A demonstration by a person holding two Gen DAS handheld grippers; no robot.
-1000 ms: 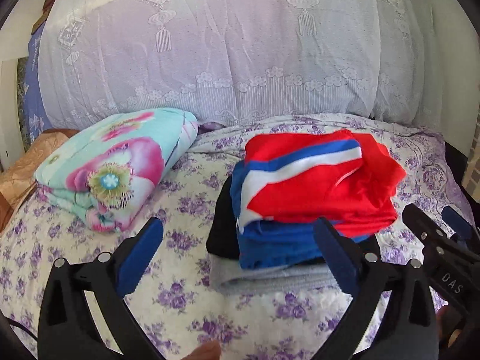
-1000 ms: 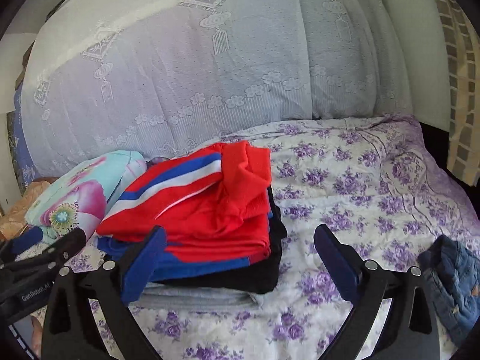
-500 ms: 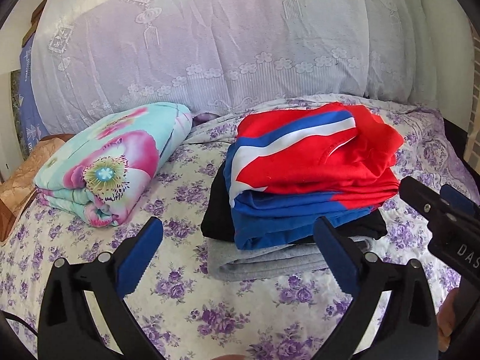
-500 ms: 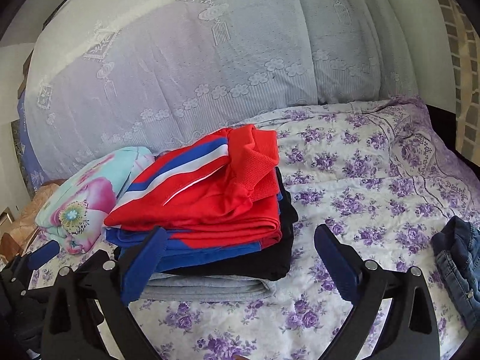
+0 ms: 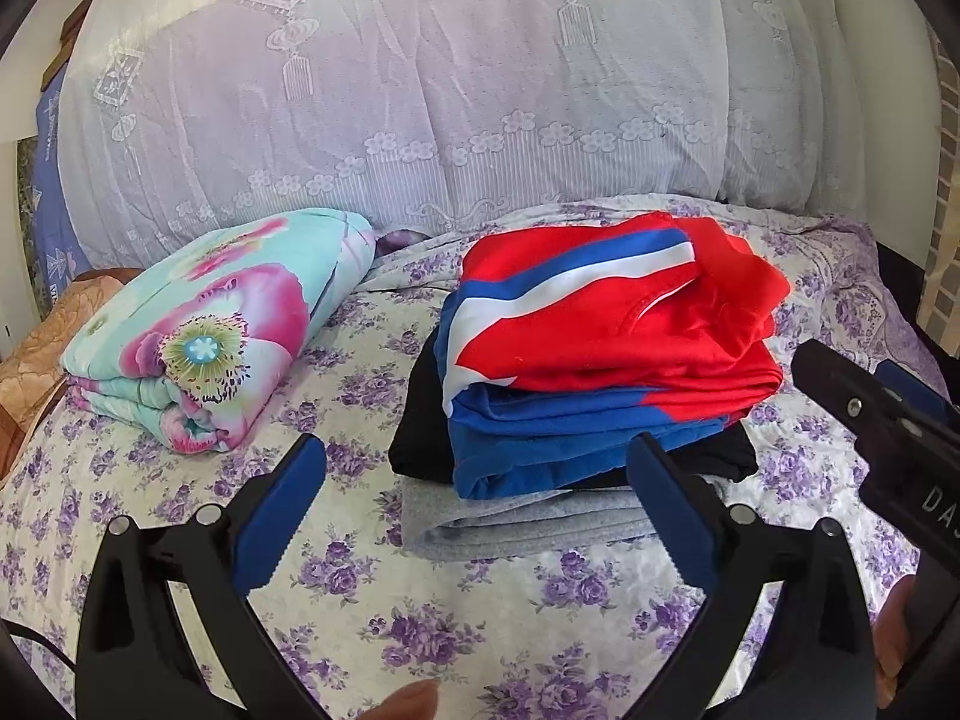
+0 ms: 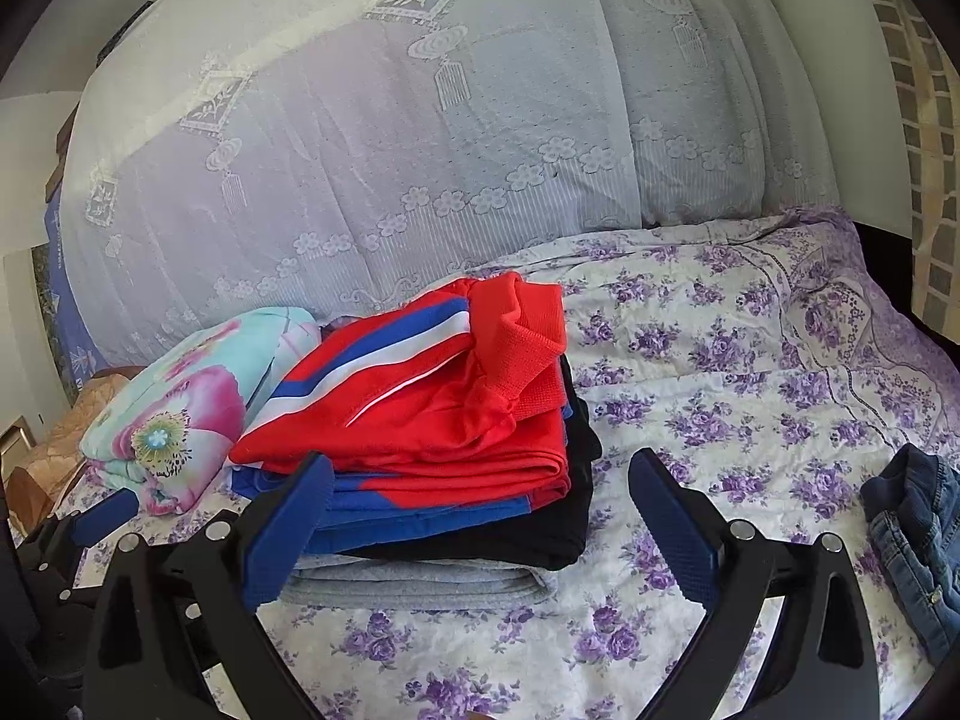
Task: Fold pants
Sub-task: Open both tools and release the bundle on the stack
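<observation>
With both the left gripper point(image 5: 477, 519) and right gripper point(image 6: 480, 531) wide and empty, the crumpled jeans point(image 6: 918, 546) at near right probably wanted spreading flat first.

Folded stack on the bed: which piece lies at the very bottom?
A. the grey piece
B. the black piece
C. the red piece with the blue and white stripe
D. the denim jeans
A: the grey piece lies on the bedsheet, under the black piece and the red piece; the denim jeans lie apart, to the right.

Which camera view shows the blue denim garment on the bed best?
The right wrist view. The denim garment lies crumpled at the right edge, on the floral bedsheet. The left wrist view does not show it at all.
</observation>
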